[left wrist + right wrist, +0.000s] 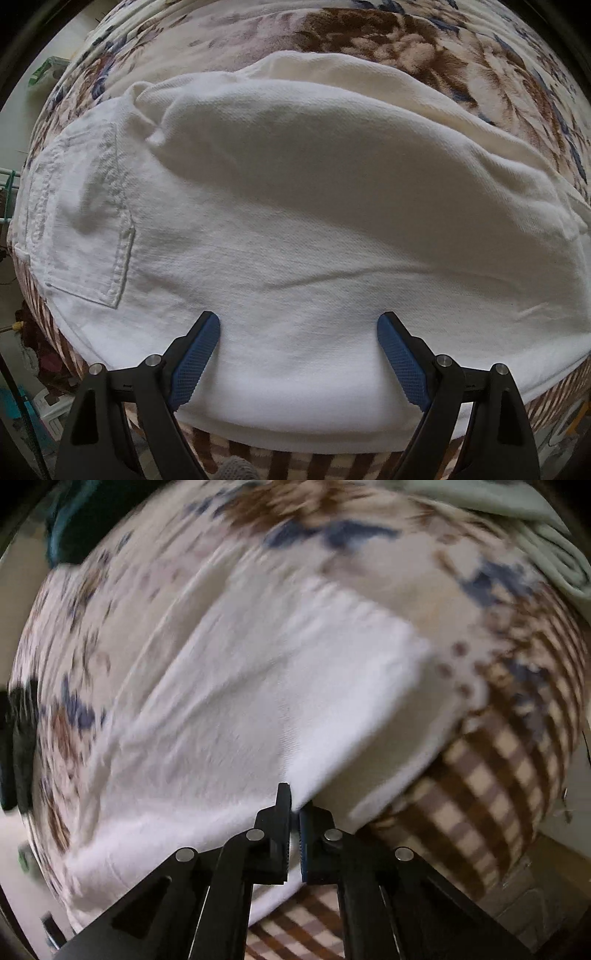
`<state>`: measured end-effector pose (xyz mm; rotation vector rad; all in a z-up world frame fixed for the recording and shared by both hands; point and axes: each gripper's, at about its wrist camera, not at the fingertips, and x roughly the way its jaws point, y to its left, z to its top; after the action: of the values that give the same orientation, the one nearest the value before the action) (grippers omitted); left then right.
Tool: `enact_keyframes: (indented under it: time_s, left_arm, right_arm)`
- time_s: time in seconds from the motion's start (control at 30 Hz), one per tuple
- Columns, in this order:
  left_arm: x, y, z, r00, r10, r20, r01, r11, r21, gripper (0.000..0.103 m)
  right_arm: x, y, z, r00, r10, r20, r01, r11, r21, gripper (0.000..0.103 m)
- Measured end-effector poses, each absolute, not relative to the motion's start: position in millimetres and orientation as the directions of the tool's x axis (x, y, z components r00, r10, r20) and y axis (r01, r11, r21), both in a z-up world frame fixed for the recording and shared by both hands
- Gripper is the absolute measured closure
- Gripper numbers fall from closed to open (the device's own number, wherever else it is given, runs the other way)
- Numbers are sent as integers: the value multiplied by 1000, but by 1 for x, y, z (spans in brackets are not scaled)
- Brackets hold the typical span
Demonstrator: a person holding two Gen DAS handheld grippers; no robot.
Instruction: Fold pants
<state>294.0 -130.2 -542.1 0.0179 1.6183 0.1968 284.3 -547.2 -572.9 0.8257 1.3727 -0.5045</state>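
Observation:
White pants (295, 206) lie on a floral blanket (369, 40), back pocket (88, 218) at the left, one leg laid over the other. My left gripper (298, 325) is open, its blue-padded fingers (195, 362) spread just above the near edge of the pants, holding nothing. In the blurred right wrist view the pants (266, 694) stretch away from me. My right gripper (294, 808) is shut on the near edge of the white fabric, which is pinched between its fingers and lifted slightly.
The blanket's brown checked border (480, 775) runs along the bed's near edge (258, 461). A pale green folded cloth (535, 535) lies at the far right. A dark object (74, 520) sits at the far left. Floor and clutter (33, 398) show beyond the bed's left side.

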Motion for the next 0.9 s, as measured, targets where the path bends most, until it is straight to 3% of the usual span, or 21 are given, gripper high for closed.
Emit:
enact_keyframes:
  time_s: [0.17,0.2,0.23,0.3,0.53,0.67,0.9]
  left_arm:
    - [287,-107,-525,-55,103,-993,-157,981,110,16]
    - [283,-98,-518,-50,95,-994,-182,978,102,16]
    - [280,-89,-513,-47,90,-995,-204,974,98,16]
    - [271,-65,-501,-46,80,-996,-260,961,89,16]
    - [260,42,-487,-54,106,-993,-439,890,119,16]
    - [263,100,-488,-74,153,-986,-526,834,168,16]
    - [277,171,-521,-99,67,-993,-591,799,113,16]
  right_arm:
    - [289,-540,-580,99,236,-967,767,601,226,94]
    - [292,-530,-577,112,281,-953,751,604,267,87]
    - [294,-519,-572,119,303,-946,734,615,290,69]
    - [294,-496,-563,128,326,-937,707,633,316,49]
    - [274,-402,-593,101,525,-845,757,511,408,49]
    - [270,-351,-598,99,514,-852,771,502,393,49]
    - [283,-276,-591,48,490,-870,741,567,360,49]
